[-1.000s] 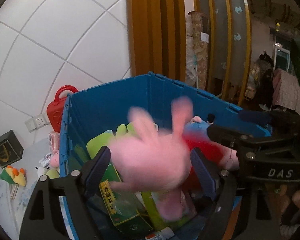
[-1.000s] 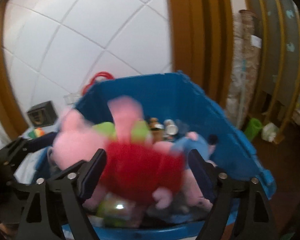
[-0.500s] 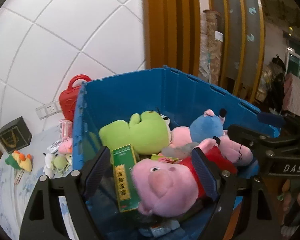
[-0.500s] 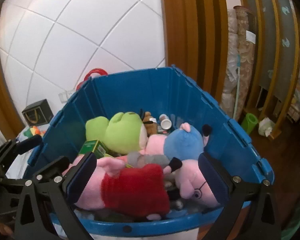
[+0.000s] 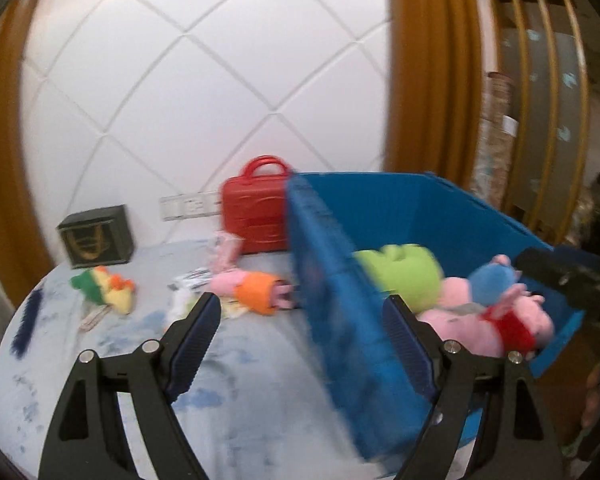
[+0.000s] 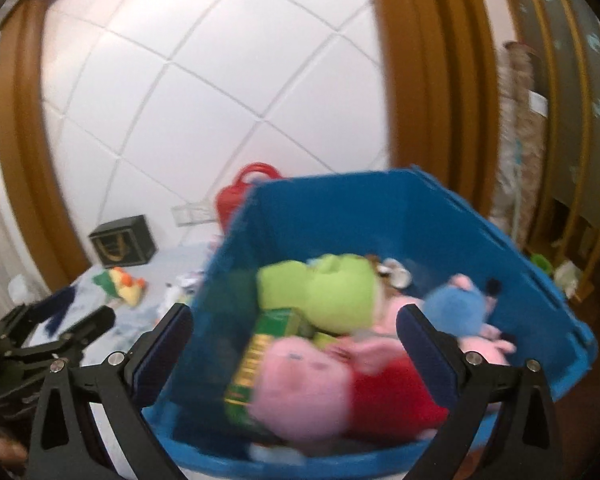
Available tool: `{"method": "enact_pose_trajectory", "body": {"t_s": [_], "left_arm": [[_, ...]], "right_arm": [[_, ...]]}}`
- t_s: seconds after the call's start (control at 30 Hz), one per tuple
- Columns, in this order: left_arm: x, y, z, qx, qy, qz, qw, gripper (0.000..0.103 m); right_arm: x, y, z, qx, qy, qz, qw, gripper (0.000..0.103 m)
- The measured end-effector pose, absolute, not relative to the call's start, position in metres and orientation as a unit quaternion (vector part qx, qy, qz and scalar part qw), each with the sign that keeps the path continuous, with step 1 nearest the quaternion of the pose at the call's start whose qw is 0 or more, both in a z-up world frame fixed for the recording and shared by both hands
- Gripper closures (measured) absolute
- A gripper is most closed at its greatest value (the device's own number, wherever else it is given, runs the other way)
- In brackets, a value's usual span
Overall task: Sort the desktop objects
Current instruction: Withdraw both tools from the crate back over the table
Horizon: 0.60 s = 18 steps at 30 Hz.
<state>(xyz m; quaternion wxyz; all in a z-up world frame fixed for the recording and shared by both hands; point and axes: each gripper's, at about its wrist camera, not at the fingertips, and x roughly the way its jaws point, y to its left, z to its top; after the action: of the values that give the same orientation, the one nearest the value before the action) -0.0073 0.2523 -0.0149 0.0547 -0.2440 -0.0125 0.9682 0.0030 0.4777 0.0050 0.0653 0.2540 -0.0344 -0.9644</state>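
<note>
A blue bin (image 5: 340, 280) (image 6: 380, 216) holds a pink pig plush in a red dress (image 6: 340, 384) (image 5: 496, 324), a green frog plush (image 6: 320, 288) (image 5: 400, 268), a blue-headed plush (image 6: 460, 304) and a green box (image 6: 260, 356). My right gripper (image 6: 294, 354) hangs over the bin's near side, open and empty. My left gripper (image 5: 304, 340) is open and empty, facing the bin's left wall and the table (image 5: 240, 400). On the table lie a small pig plush in orange (image 5: 256, 288) and a green-yellow plush (image 5: 104, 288).
A red toy case (image 5: 256, 212), a dark box (image 5: 96, 236) and wall sockets (image 5: 188, 206) stand at the table's back against the white tiled wall. A dark blue strip (image 5: 26, 328) lies at the table's left edge. Papers and small items (image 5: 192, 276) lie mid-table.
The pink pig in the red dress dropped from both grippers into the bin. The right jaws widened. Both views swung left, the left one now facing the table.
</note>
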Motion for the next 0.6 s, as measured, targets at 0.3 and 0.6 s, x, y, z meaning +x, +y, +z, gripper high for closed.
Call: {"method": "enact_pose_trajectory", "body": {"t_s": [0.3, 0.6], "left_arm": [[-0.021, 0.087, -0.047, -0.269, -0.047, 0.962, 0.006, 0.020], [-0.056, -0.088, -0.091, -0.322, -0.031, 0.945, -0.047, 0.020]], "right_arm": [[-0.018, 0.321, 0.003, 0.249, 0.002, -0.962, 0.113, 0.000], [-0.075, 0.187, -0.050, 0.318, -0.004, -0.942, 0.109, 0.000]]}}
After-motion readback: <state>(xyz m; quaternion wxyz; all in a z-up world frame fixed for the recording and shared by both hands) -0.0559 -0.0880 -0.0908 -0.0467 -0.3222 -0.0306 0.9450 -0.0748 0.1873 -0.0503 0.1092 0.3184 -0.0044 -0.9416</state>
